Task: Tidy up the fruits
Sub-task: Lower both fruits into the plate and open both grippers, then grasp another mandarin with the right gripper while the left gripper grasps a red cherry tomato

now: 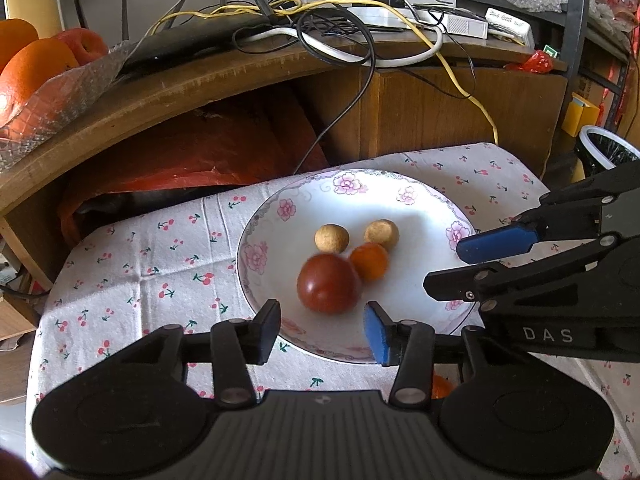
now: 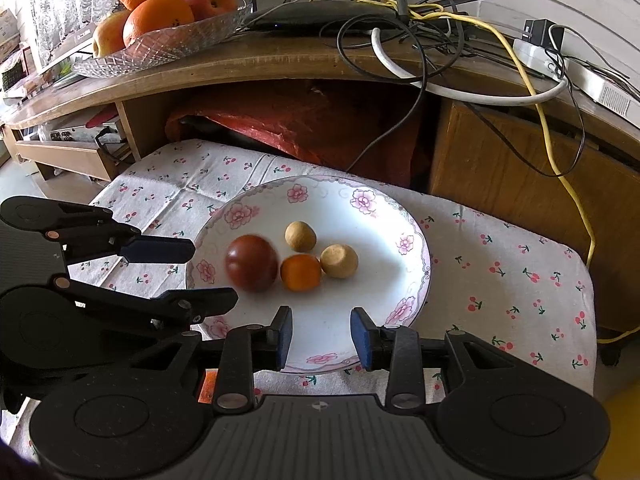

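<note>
Fruits sat together near the middle of a white flowered plate (image 1: 280, 216): a dark red tomato (image 1: 328, 283), a small orange (image 1: 370, 262) touching it, and two tan round fruits (image 1: 331, 239) just behind them. The tomato looked blurred in both views. The plate rested on a tabletop covered by a white cloth (image 1: 132, 276) printed with cherries.

The left tongs (image 1: 323, 330) hovered over the near rim of the plate, jaws apart and empty, the tomato just ahead of the gap. The right tongs (image 2: 321, 334) hung over the plate's near edge as well, also spread and holding nothing, with the small orange ahead of them. Each pair showed from the side in the other's view, both beside the plate.

Behind stood a wooden shelf (image 2: 280, 60) strewn with cables (image 2: 400, 36). On it, a cut-glass dish (image 2: 160, 50) held large oranges (image 2: 158, 16) and apples (image 2: 210, 0).
</note>
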### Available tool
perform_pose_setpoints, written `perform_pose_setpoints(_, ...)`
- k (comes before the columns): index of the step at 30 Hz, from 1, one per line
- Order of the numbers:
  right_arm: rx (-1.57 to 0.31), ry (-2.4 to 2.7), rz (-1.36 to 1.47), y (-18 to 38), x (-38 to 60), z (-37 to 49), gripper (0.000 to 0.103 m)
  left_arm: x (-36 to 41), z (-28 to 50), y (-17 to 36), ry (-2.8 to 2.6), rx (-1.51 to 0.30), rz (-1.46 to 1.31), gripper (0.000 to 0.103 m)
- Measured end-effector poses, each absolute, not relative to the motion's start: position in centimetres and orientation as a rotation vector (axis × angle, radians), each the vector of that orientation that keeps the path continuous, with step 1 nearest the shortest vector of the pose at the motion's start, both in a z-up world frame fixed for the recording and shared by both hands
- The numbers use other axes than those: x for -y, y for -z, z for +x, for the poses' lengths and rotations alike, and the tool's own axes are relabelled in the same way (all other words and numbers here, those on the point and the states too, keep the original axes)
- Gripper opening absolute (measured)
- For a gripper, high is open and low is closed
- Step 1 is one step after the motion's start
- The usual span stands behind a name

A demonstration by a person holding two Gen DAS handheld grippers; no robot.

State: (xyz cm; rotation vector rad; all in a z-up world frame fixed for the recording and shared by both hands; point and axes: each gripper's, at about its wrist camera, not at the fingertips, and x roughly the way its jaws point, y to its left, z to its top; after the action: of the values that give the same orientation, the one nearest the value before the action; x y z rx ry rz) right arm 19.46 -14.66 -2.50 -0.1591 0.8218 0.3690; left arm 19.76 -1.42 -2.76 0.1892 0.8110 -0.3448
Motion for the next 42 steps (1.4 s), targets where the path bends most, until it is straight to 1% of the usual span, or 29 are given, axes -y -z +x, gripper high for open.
perform_pose_setpoints(22,-0.814,-0.401,-0.164,1.7,14.2,17.6,0.030,1.3,18.0,2.2,0.354,-0.801,0.205,0.053)
perform_pose_setpoints(42,-0.866,-0.497,-0.204,2.7,12.6,15.4,0.030,-0.5,14.9,2.4,0.394,-0.831,0.236,0.054)
